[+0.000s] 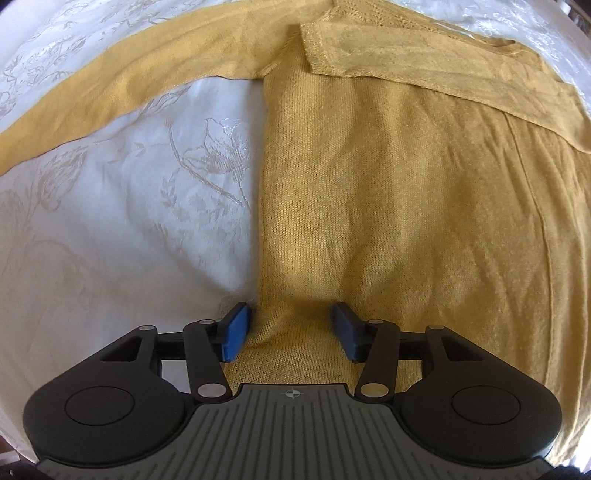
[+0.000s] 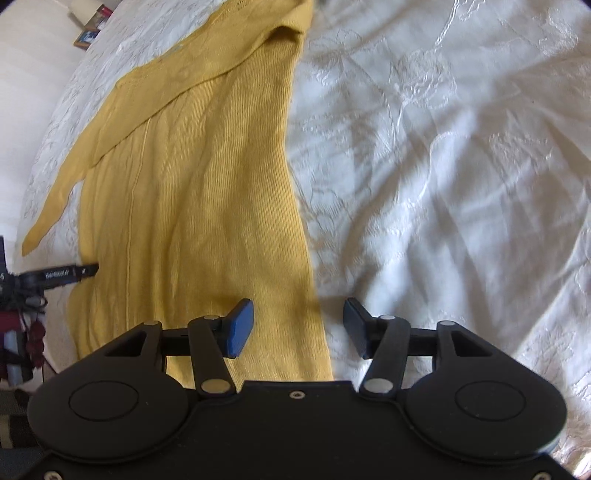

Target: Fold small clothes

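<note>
A mustard-yellow knit sweater point(image 1: 406, 192) lies flat on a white embroidered bedspread point(image 1: 122, 221). One sleeve point(image 1: 122, 88) stretches out to the left; the other sleeve point(image 1: 424, 70) is folded across the chest. My left gripper point(image 1: 291, 325) is open, its blue fingers straddling the sweater's lower left edge. In the right wrist view the sweater point(image 2: 192, 192) fills the left half. My right gripper point(image 2: 299, 325) is open over the sweater's lower right edge, with one finger over the knit and the other over the bedspread point(image 2: 443, 166).
The left gripper's dark finger point(image 2: 62, 277) shows at the sweater's far edge in the right wrist view. Small boxes point(image 2: 88, 33) sit beyond the bed at the top left. Dark fabric and a maroon item point(image 2: 22, 332) lie at the bed's left side.
</note>
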Demonstrator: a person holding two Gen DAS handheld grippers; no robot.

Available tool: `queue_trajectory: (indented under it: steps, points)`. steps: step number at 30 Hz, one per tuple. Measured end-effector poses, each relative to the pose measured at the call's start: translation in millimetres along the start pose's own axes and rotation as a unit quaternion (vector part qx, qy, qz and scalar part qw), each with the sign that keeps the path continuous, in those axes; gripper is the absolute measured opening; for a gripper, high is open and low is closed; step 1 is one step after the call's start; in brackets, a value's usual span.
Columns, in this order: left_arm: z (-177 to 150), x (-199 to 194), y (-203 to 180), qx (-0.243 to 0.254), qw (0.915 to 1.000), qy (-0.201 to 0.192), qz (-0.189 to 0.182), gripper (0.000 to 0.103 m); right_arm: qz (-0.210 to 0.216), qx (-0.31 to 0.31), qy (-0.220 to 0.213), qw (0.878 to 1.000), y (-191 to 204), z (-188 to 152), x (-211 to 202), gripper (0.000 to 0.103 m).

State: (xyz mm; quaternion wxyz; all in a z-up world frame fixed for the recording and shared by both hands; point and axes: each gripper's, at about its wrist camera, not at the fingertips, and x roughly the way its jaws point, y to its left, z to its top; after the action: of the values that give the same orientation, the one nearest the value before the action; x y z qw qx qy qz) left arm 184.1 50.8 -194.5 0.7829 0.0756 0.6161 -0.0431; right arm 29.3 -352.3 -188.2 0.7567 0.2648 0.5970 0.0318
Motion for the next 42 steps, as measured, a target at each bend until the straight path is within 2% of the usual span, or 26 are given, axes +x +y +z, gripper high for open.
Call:
queue_trajectory:
  steps: [1, 2, 3, 4, 5, 7, 8, 10, 11, 13, 15, 16, 18, 19, 22, 24, 29, 35, 42]
  points:
    - [-2, 0, -1, -0.004, 1.0, -0.003, 0.004, 0.054, 0.002, -0.001, 0.005, 1.0, -1, -2, 2, 0.05]
    - [-4, 0, -2, -0.006, 0.9999, -0.006, 0.009, 0.055, 0.002, -0.002, 0.012, 1.0, -2, -3, 4, 0.028]
    - [-6, 0, -3, -0.008, 0.9998, -0.01, 0.015, 0.058, 0.003, -0.007, 0.023, 1.0, 0, -4, 4, 0.012]
    - [-8, 0, -4, -0.009, 0.9996, -0.013, 0.023, 0.064, 0.003, -0.02, 0.028, 0.999, 5, -6, 4, 0.012]
    - [-11, -1, -5, -0.01, 0.9994, -0.014, 0.03, 0.067, -0.004, -0.048, 0.028, 0.998, 12, -9, 1, 0.008]
    - [-16, 3, -8, -0.023, 0.9988, -0.017, 0.039, 0.076, -0.054, -0.107, 0.025, 0.993, 26, -12, -4, 0.007]
    - [-17, 3, -6, -0.035, 0.9985, -0.017, 0.039, 0.078, -0.086, -0.123, 0.027, 0.988, 28, -13, -3, 0.006]
    - [-21, 4, 1, -0.06, 0.9974, -0.019, 0.036, 0.085, -0.116, -0.121, 0.034, 0.985, 22, -14, 1, 0.004]
    - [-25, 4, 7, -0.069, 0.9969, -0.021, 0.032, 0.086, -0.114, -0.109, 0.033, 0.987, 17, -13, 0, 0.005]
    - [-30, 2, 13, -0.078, 0.9963, -0.03, 0.018, 0.087, -0.084, -0.09, 0.019, 0.992, 12, -12, -7, 0.015]
    - [-36, -1, 18, -0.082, 0.9959, -0.037, 0.007, 0.087, -0.078, -0.093, -0.005, 0.993, 17, -10, -17, 0.021]
    - [-38, -2, 20, -0.083, 0.9957, -0.04, 0.004, 0.088, -0.078, -0.1, -0.015, 0.992, 20, -8, -22, 0.032]
    - [-43, -6, 22, -0.085, 0.9956, -0.041, 0.0, 0.088, -0.07, -0.111, -0.034, 0.991, 28, -4, -29, 0.072]
    - [-45, -9, 23, -0.087, 0.9954, -0.041, -0.001, 0.088, -0.061, -0.118, -0.043, 0.99, 36, 0, -30, 0.077]
    - [-50, -20, 26, -0.097, 0.9943, -0.044, -0.005, 0.088, -0.052, -0.146, -0.054, 0.986, 55, 8, -30, 0.078]
    - [-51, -27, 28, -0.11, 0.9926, -0.051, -0.009, 0.088, -0.051, -0.162, -0.057, 0.984, 70, 13, -25, 0.089]
    - [-42, -46, 65, -0.145, 0.9862, -0.075, -0.025, 0.088, -0.036, -0.186, -0.065, 0.98, 98, 21, -11, 0.102]
    - [-27, -55, 130, -0.187, 0.9777, -0.096, -0.001, 0.088, -0.047, -0.181, -0.059, 0.98, 131, 23, 5, 0.102]
    - [6, -44, 214, -0.234, 0.9659, -0.109, 0.023, 0.088, -0.056, -0.144, -0.061, 0.986, 161, 29, 20, 0.102]
